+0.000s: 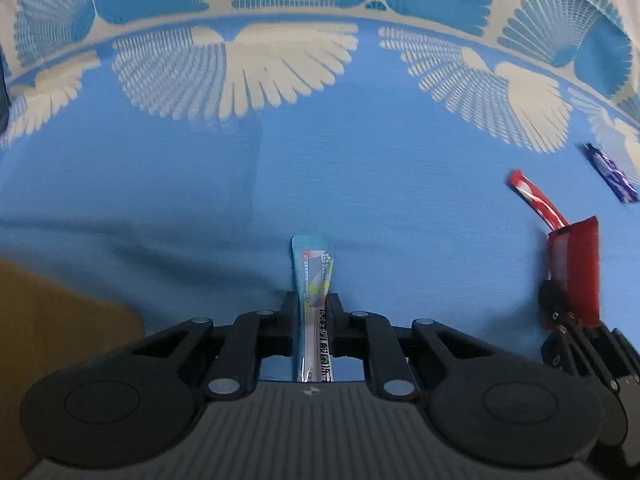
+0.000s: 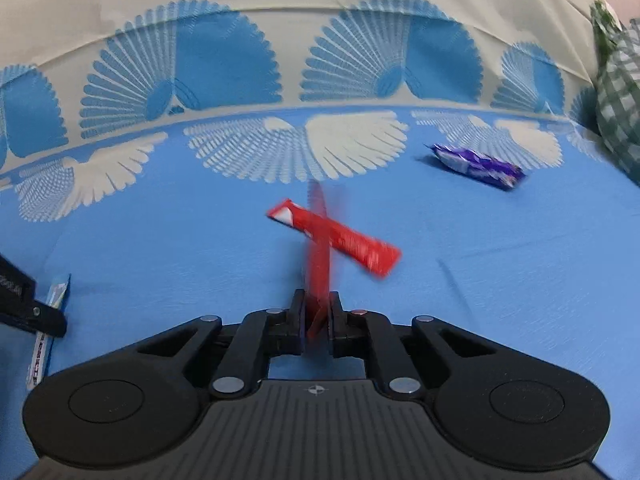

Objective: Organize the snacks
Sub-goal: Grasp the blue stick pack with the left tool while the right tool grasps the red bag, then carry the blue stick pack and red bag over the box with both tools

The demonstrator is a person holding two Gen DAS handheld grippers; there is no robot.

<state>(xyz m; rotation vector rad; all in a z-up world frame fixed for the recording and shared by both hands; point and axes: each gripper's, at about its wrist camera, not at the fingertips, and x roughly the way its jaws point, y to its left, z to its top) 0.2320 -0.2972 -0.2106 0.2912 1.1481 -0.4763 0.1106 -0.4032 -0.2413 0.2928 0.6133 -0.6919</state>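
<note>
Left gripper (image 1: 313, 312) is clamped on the pale blue stick sachet (image 1: 314, 276), long axis straight ahead along the fingers; right gripper (image 2: 316, 312) pinches a red packet (image 2: 319, 268), blurred, seemingly edge-on, another red stick (image 2: 340, 238) lying crosswise just beyond

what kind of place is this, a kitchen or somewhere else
Probably a home, on a table or bed, not clearly a kitchen. The surface is a blue cloth with cream fan patterns, snack packets such as the purple packet lie loose on it, and a green checked fabric sits at the edge.
</note>
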